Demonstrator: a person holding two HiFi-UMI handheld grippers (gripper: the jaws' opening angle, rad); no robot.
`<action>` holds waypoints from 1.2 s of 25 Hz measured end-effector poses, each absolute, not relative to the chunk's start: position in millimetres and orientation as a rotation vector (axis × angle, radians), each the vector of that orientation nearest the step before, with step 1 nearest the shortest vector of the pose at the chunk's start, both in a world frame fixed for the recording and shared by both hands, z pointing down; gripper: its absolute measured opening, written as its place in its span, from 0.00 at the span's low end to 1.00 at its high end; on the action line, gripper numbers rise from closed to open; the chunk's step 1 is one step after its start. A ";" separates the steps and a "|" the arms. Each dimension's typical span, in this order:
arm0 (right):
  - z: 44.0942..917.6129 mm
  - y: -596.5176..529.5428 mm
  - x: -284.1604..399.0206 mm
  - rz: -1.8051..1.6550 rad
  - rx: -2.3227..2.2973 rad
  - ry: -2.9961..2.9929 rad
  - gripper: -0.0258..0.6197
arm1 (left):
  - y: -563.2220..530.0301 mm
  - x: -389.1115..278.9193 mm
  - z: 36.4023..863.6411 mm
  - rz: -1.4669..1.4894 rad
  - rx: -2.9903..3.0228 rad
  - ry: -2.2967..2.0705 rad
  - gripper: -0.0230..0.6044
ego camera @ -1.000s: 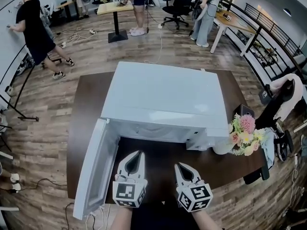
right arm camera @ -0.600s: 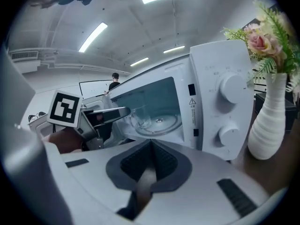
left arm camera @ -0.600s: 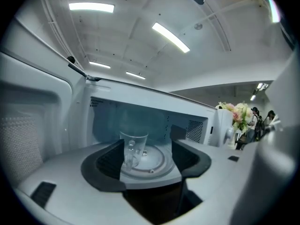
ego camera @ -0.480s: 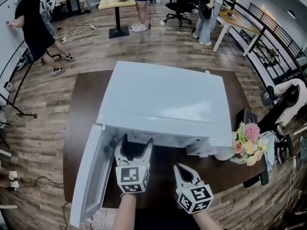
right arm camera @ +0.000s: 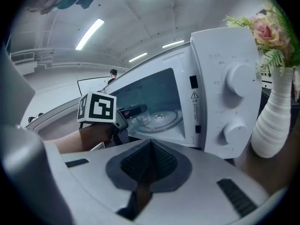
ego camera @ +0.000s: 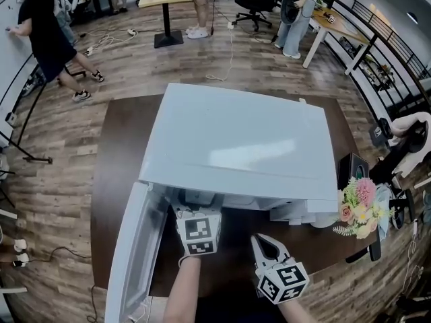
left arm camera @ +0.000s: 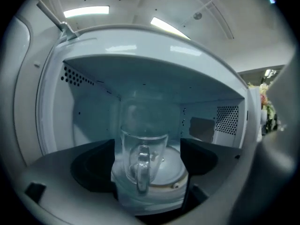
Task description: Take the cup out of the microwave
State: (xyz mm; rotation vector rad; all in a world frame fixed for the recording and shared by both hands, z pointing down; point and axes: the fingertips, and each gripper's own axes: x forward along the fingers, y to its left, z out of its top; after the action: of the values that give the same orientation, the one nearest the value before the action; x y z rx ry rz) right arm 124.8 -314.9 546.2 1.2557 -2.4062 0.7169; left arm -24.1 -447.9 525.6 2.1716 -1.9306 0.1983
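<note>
Can't see the cup [left arm camera: 142, 159] from the head view: buried under the microwave [ego camera: 236, 140] roof. Same there for the front of the left gripper [ego camera: 199, 208], tucked into the cavity. Can barely make out the cup in the right gripper view: small, half behind that gripper. Can't read the panel print [right arm camera: 194, 95]. Lose the door [ego camera: 131, 261] at the bottom edge, the vase [right arm camera: 272, 121] at the right.
</note>
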 end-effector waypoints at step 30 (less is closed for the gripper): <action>552.7 -328.9 124.8 0.767 1.262 -2.379 0.03 | -490.2 -27.3 552.2 0.384 2.247 -1.921 0.63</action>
State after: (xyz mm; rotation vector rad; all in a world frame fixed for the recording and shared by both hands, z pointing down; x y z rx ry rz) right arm 124.8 -328.9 552.7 1.2616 -2.3793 0.7672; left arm -27.3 -490.2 552.2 2.2469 -1.9207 0.3842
